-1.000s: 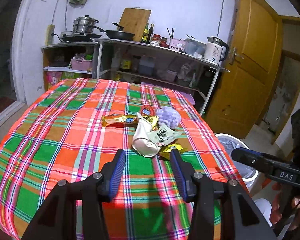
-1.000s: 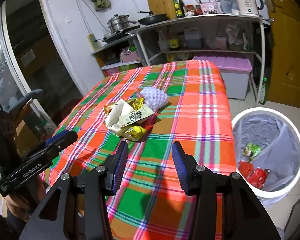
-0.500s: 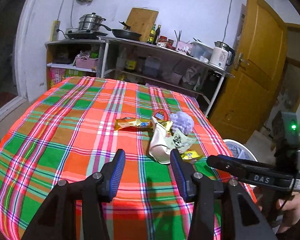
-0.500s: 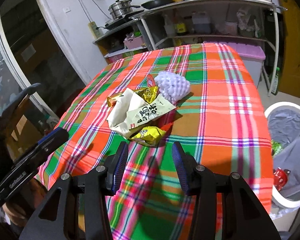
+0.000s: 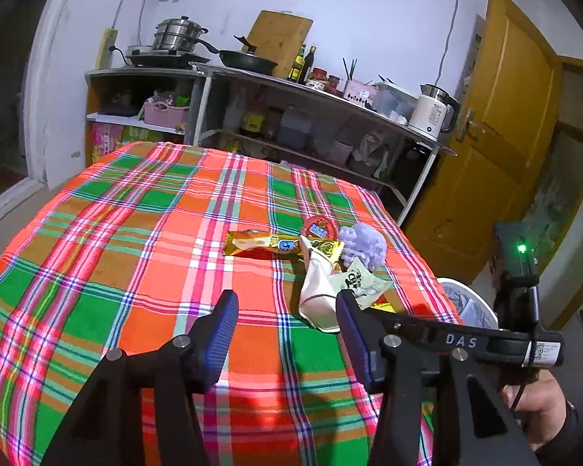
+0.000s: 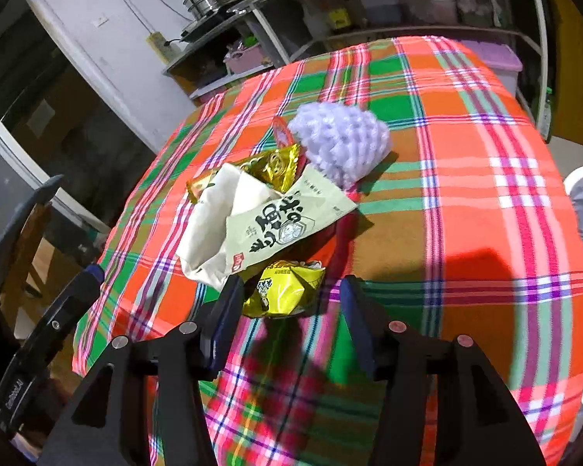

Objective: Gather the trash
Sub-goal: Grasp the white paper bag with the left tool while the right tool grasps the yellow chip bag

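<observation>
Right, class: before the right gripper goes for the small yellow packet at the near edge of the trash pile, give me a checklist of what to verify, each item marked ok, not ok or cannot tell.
1. Right gripper open and empty: ok.
2. Yellow packet lined up just ahead of its fingers, not yet between the pads: ok.
3. Packet free of the pale green wrapper: not ok, the wrapper overlaps its far edge.
4. Left gripper open, empty, clear of the packet: ok.
5. White bin beside the table within reach: cannot tell.
</observation>
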A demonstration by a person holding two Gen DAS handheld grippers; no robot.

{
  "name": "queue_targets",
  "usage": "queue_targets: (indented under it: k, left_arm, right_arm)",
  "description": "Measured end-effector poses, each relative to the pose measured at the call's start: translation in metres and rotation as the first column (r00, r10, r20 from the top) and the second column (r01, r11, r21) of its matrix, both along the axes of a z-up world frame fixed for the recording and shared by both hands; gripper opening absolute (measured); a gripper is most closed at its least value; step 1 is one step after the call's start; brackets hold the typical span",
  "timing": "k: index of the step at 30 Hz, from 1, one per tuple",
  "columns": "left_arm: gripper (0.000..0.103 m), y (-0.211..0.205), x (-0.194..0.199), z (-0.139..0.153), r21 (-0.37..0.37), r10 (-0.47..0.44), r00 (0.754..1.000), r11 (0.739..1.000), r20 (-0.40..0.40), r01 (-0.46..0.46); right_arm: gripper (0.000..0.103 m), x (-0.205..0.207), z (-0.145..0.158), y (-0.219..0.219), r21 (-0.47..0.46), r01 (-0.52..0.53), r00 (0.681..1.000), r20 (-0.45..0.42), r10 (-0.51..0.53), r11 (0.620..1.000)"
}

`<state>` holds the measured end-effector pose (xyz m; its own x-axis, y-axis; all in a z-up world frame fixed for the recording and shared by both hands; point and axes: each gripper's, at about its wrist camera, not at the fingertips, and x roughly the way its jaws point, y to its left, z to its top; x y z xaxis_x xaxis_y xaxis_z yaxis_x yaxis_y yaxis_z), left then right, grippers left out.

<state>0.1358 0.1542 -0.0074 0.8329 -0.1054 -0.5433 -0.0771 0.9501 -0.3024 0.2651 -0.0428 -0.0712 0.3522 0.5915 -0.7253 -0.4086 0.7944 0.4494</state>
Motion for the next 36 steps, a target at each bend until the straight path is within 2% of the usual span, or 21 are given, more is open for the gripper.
queue_targets:
  k: [3, 11, 13, 24, 25, 26, 28, 33, 36]
  left_arm:
    - [0.052, -0.001, 0.008, -0.004, -0.009, -0.013, 1.0, 1.0, -0.013, 0.013]
    - [0.054, -0.009, 0.038, -0.015, -0.052, -0.053, 0.997, 0.997, -0.06, 0.05]
    - [0.056, -0.01, 0.044, -0.018, -0.059, -0.054, 0.996, 0.997, -0.069, 0.05]
    - [0.056, -0.015, 0.077, -0.042, -0.131, -0.061, 0.986, 0.991, -0.153, 0.041]
    - [0.055, -0.017, 0.077, -0.044, -0.135, -0.066, 0.986, 0.99, -0.155, 0.045]
    - [0.05, -0.018, 0.078, -0.045, -0.138, -0.072, 0.985, 0.989, -0.157, 0.051]
    - [0.044, -0.021, 0.078, -0.044, -0.128, -0.078, 0.984, 0.99, -0.158, 0.058]
    - [0.044, -0.026, 0.07, -0.036, -0.085, -0.059, 0.99, 0.995, -0.129, 0.048]
    - [0.044, -0.028, 0.062, -0.029, -0.031, -0.033, 0.993, 0.999, -0.11, 0.029]
  right_arm:
    - [0.031, 0.001, 0.0, 0.0, 0.007, -0.004, 1.0, 0.005, 0.004, 1.0]
    - [0.028, -0.006, 0.006, -0.016, -0.015, 0.011, 0.999, 0.049, -0.01, 1.0]
    - [0.027, -0.008, 0.009, -0.022, -0.021, 0.014, 0.998, 0.06, -0.013, 1.0]
    - [0.027, -0.007, 0.008, -0.048, -0.036, 0.036, 0.997, 0.074, -0.033, 0.999]
    - [0.027, -0.007, 0.008, -0.049, -0.036, 0.037, 0.997, 0.073, -0.034, 0.999]
    - [0.027, -0.006, 0.007, -0.05, -0.036, 0.04, 0.997, 0.072, -0.037, 0.999]
    - [0.027, -0.005, 0.006, -0.052, -0.035, 0.042, 0.997, 0.071, -0.04, 0.998]
    - [0.027, -0.005, 0.007, -0.056, -0.034, 0.047, 0.996, 0.077, -0.045, 0.998]
    - [0.027, -0.006, 0.01, -0.058, -0.035, 0.051, 0.995, 0.086, -0.048, 0.998]
